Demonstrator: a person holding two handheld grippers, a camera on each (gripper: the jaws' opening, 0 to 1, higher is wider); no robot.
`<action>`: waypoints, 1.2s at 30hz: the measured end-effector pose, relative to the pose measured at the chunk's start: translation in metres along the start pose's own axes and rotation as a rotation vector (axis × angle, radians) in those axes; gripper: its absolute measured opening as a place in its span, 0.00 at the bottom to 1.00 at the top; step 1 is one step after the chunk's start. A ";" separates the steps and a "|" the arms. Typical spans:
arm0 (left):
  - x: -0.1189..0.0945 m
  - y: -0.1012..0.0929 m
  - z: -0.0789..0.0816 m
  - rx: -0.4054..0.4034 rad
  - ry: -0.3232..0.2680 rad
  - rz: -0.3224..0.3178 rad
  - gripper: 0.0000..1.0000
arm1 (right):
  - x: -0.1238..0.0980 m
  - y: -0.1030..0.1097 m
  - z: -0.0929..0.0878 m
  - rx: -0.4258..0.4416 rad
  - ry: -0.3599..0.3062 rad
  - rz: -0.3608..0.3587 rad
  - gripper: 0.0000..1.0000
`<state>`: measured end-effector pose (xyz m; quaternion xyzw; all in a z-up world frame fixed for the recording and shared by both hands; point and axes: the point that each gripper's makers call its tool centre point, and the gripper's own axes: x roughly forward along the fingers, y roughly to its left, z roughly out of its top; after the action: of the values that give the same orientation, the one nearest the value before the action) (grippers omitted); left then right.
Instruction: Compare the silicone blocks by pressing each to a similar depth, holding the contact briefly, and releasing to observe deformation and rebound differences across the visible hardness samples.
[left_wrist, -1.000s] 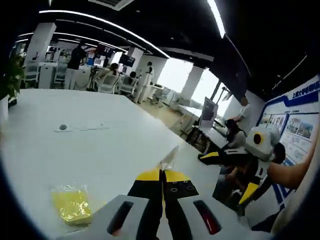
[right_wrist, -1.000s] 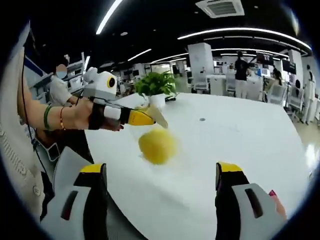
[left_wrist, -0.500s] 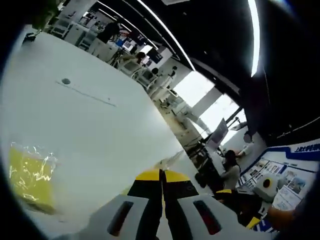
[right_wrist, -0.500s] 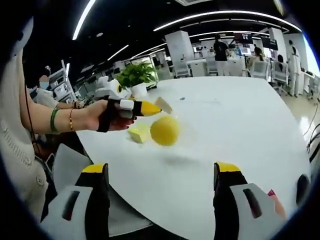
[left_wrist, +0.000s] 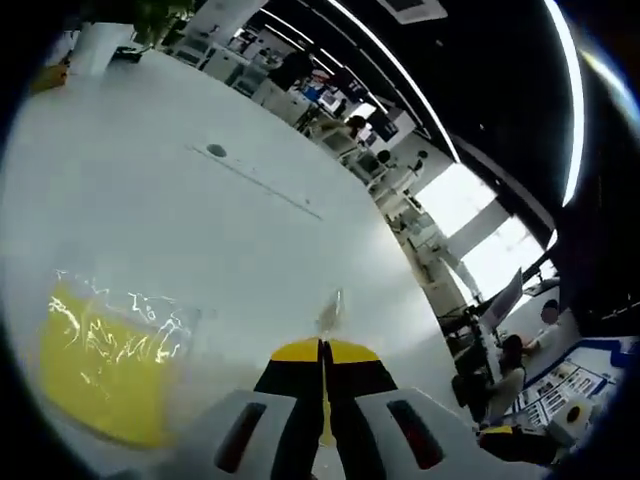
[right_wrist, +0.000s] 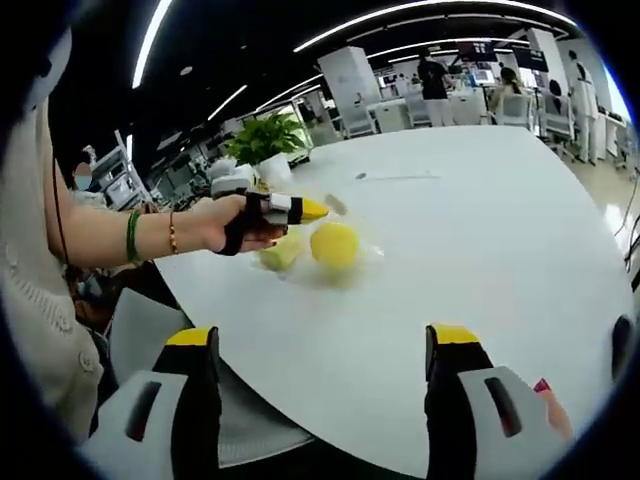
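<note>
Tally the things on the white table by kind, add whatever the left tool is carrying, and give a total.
Round yellow block: 1
Pale yellow square block: 1
Potted plant: 1
Small pale piece at the tip of the left tool: 1
Total: 4

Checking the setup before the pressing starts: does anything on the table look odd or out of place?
The yellow block is wrapped in crinkled clear plastic, so a press would meet film first. The left gripper, shut, pinches a small pale scrap at its tips. The yellow ball also sits in clear wrap. Nothing looks spilled or damaged.
</note>
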<state>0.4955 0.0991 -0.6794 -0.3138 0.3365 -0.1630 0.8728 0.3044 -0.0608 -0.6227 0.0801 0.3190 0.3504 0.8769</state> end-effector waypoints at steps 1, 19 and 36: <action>0.002 0.001 0.000 0.004 -0.003 0.002 0.00 | 0.001 -0.001 0.002 0.005 -0.003 0.002 0.78; 0.023 0.017 -0.034 -0.115 0.017 0.059 0.00 | 0.000 -0.008 0.014 -0.003 -0.026 -0.010 0.76; 0.019 0.013 -0.035 -0.028 0.034 0.033 0.16 | 0.000 -0.004 0.016 -0.019 -0.022 -0.002 0.74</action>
<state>0.4862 0.0840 -0.7171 -0.3177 0.3586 -0.1493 0.8650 0.3168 -0.0630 -0.6114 0.0756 0.3061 0.3517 0.8814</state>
